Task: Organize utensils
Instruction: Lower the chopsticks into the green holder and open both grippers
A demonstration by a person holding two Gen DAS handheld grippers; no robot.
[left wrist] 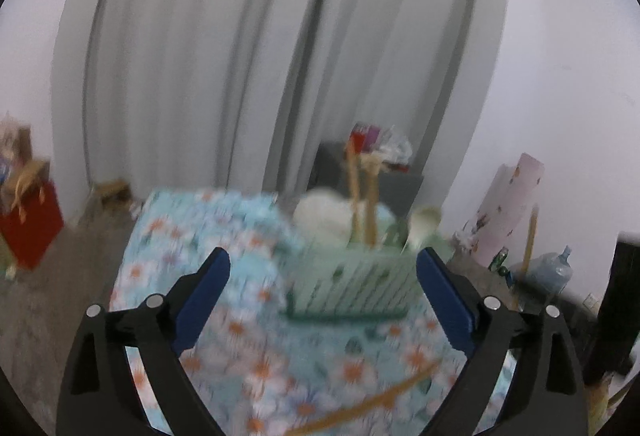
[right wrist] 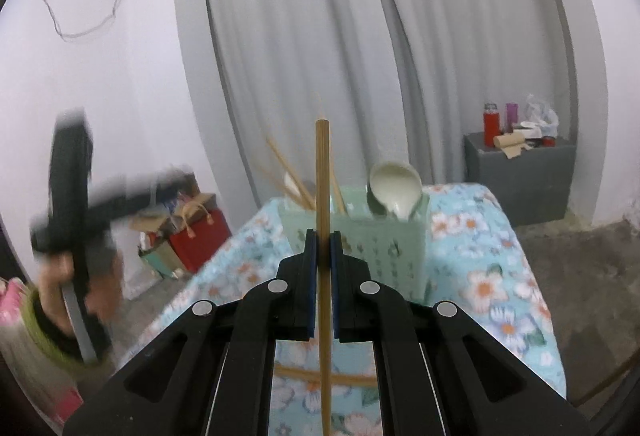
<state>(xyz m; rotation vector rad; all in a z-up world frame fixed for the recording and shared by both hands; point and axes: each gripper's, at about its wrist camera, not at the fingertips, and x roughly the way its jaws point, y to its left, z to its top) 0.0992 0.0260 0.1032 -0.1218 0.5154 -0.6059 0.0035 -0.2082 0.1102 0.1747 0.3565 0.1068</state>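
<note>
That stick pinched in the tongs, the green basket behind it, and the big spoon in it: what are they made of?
The stick looks like bamboo or wood: matte tan, with a fine lengthwise grain. The basket seems moulded plastic: even pale green, with cut-out slots in its wall. The spoon could be ceramic or melamine; its cream bowl is smooth and faintly glossy, so I can't say which.

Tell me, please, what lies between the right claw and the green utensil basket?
Only bare floral tablecloth, seen in the right wrist view; the right claw grips a chopstick short of the basket.
</note>
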